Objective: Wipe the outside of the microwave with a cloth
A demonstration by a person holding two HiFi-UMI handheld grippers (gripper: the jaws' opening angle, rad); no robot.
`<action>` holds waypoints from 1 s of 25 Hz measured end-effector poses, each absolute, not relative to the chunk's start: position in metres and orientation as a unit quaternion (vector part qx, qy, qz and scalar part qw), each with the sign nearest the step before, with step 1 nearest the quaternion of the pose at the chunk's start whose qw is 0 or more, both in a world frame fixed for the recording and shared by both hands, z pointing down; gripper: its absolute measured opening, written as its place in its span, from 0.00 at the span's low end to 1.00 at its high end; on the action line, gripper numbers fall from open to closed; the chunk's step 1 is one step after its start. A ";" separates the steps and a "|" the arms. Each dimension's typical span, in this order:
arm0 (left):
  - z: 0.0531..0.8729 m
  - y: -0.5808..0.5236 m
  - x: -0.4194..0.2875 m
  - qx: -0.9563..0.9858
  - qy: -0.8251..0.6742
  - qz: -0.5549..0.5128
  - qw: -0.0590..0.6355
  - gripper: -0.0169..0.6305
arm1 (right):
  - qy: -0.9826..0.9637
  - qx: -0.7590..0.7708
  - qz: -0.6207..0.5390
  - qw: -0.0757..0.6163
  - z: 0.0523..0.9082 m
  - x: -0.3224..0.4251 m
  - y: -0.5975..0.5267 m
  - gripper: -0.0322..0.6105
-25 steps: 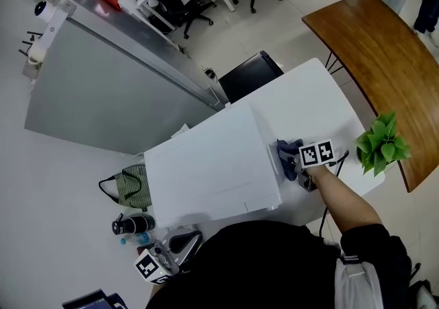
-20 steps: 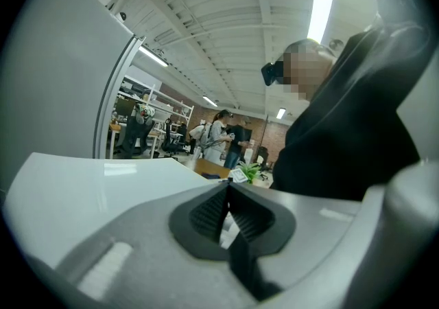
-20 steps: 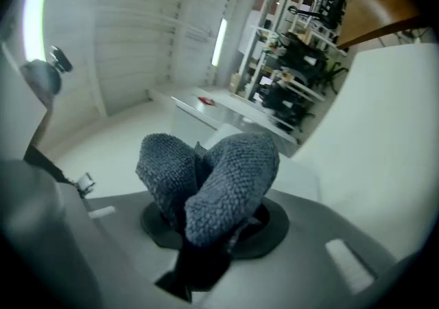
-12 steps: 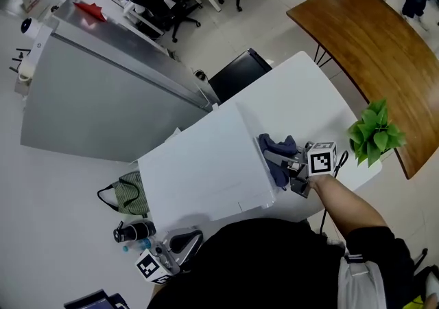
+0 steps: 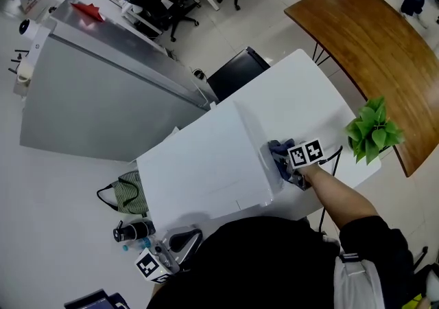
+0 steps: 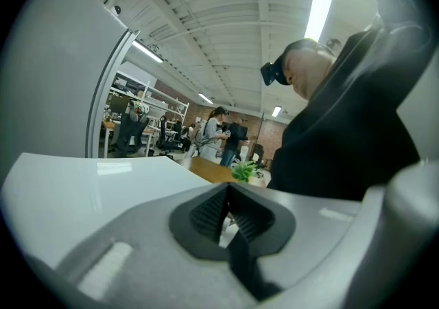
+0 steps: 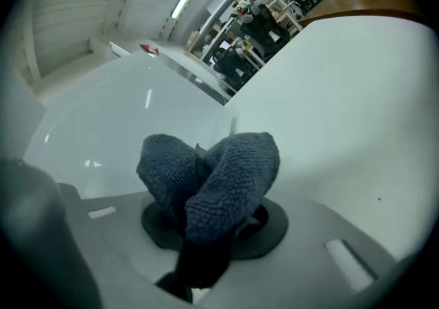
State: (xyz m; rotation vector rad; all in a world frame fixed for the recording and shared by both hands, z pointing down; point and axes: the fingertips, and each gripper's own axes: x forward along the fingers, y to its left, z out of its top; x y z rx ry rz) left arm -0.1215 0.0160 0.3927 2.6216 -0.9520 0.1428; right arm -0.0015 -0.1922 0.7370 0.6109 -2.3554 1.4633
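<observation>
The white microwave (image 5: 206,163) stands on a white table (image 5: 295,101). My right gripper (image 5: 287,165) is shut on a dark blue cloth (image 5: 280,152) and holds it against the microwave's right side, near the front corner. In the right gripper view the bunched cloth (image 7: 212,170) bulges out of the right gripper (image 7: 206,229), with the microwave's wall (image 7: 130,122) just behind it. My left gripper (image 5: 177,242) hangs low at the left near the person's body, away from the microwave. In the left gripper view my left gripper (image 6: 226,222) is shut with nothing in it.
A potted green plant (image 5: 374,132) stands at the table's right edge. Beyond it is a brown wooden table (image 5: 370,33). A black chair (image 5: 236,74) sits behind the white table, and a grey partition (image 5: 96,101) at the left. A bottle (image 5: 134,230) and green bag (image 5: 130,191) lie below.
My right gripper has turned and shifted a little along the microwave's right side with the cloth still in it. The left gripper has stayed where it was.
</observation>
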 end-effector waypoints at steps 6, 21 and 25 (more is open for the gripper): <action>0.390 0.014 -0.119 0.926 -0.336 0.050 0.166 0.03 | -0.852 0.182 0.491 0.005 0.645 0.015 -0.197 0.21; 0.393 0.014 -0.108 0.933 -0.312 0.060 0.170 0.03 | -0.863 0.130 0.475 -0.113 0.594 0.012 -0.167 0.22; 0.393 0.014 -0.110 0.932 -0.315 0.058 0.169 0.03 | -0.844 0.181 0.504 -0.029 0.664 0.010 -0.171 0.21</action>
